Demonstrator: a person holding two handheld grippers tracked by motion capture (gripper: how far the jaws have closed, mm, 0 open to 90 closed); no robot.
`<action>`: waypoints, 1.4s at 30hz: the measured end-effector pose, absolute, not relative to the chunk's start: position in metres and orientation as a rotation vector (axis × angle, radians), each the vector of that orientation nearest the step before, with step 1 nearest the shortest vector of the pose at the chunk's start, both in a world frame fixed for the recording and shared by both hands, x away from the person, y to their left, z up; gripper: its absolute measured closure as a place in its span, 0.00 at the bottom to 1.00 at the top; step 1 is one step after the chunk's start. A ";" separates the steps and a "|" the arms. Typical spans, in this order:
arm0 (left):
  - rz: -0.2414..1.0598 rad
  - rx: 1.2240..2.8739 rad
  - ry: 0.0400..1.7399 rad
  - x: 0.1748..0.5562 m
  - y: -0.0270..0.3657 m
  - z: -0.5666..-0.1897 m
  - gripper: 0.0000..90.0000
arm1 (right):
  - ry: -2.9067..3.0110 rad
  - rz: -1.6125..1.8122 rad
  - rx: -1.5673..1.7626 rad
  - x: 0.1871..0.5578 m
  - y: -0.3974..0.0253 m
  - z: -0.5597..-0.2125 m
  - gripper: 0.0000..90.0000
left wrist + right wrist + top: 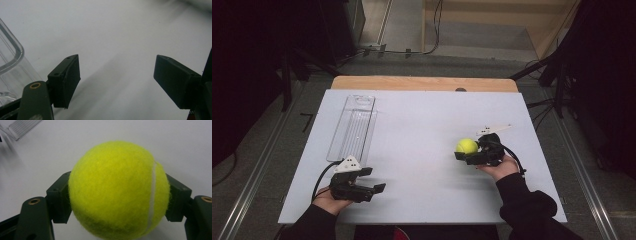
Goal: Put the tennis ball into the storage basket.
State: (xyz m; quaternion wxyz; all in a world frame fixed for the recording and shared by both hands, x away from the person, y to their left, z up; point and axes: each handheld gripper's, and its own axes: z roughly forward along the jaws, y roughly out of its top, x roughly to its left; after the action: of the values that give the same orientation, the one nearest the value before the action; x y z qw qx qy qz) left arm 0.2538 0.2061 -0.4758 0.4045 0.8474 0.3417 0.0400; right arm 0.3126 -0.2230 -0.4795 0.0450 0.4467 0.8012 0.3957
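A yellow tennis ball [117,191] sat clamped across its middle between the two black jaws of the right gripper [468,151], on the right half of the white table [422,125]. Light, springy and covered in grippy felt, the ball looked unlikely to slip; a hold across its widest part, as here, appeared the safest, since its round shape could squirt free of an off-centre pinch. The left gripper [373,180] hovered near the table's front left edge with jaws spread wide and holding nothing, just beside a long clear plastic tray [353,127].
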 end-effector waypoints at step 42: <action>0.106 2.142 0.865 0.253 0.207 -0.476 0.25 | 2.549 1.274 1.224 0.308 -0.177 -0.473 0.26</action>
State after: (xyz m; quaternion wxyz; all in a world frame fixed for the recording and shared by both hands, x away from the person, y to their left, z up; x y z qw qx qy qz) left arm 0.2531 0.2067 -0.4756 0.4030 0.8478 0.3423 0.0419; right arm 0.3079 -0.1769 -0.4727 0.0201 0.3945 0.8218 0.4106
